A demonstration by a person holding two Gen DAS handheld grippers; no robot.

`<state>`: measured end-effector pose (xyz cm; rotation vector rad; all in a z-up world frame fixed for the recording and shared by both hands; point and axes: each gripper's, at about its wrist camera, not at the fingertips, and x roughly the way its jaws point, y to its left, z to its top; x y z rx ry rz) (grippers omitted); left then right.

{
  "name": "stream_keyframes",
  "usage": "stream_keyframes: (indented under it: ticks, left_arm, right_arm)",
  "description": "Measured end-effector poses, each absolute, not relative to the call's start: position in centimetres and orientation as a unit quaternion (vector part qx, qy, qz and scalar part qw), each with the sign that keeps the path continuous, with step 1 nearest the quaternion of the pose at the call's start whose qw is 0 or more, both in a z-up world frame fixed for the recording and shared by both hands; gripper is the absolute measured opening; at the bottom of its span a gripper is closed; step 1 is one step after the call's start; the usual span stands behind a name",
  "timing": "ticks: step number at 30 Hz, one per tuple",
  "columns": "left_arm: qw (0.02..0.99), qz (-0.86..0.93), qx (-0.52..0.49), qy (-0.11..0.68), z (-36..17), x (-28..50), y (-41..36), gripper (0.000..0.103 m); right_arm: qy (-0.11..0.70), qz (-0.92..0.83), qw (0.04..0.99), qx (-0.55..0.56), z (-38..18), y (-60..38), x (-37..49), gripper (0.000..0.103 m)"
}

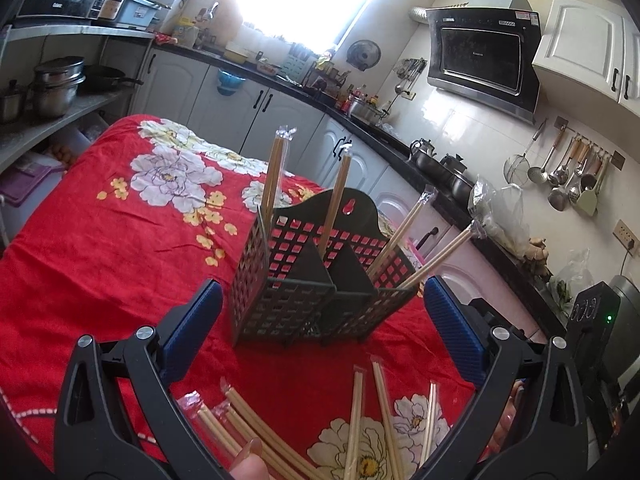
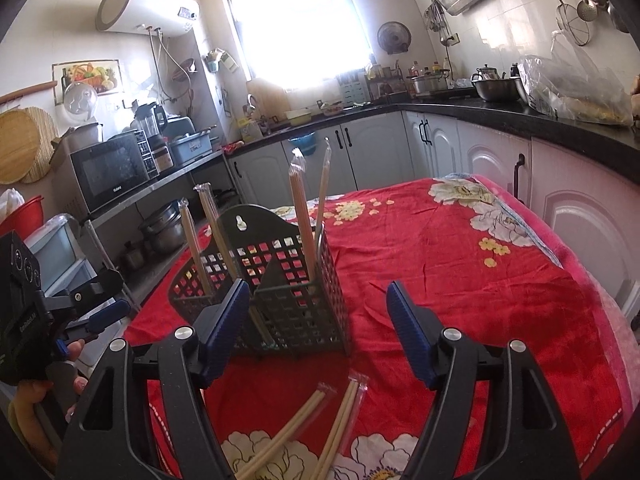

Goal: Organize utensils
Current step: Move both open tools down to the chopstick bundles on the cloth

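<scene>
while both tools gape empty | loose chopsticks (image 1: 280,440) cut off below | holder (image 1: 320,280) upright

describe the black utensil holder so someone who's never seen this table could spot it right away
On the red floral tablecloth, look to the middle, just ahead of both open grippers. The black utensil holder stands upright there: a lattice-walled plastic caddy with inner dividers and a raised back with a hanging hole. It alone holds wrapped chopsticks upright; the loose chopsticks lie flat on the cloth.
</scene>
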<state>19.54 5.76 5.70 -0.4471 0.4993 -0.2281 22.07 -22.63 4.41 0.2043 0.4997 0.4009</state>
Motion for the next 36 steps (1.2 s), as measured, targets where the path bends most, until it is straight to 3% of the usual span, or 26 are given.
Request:
stream_keyframes:
  ticks: [30, 36]
  left_arm:
    - [0.903, -0.090, -0.243, 0.342, -0.4, 17.4, 8.0, 0.092]
    - [0.892, -0.084, -0.252, 0.365, -1.8, 17.1, 9.0, 0.076]
  right_arm:
    - [0.337, 0.227, 0.912, 0.053, 0.5, -20.9, 20.2, 0.068]
    - [0.362, 0.245, 0.898, 0.046, -0.2, -19.7, 20.3, 0.061]
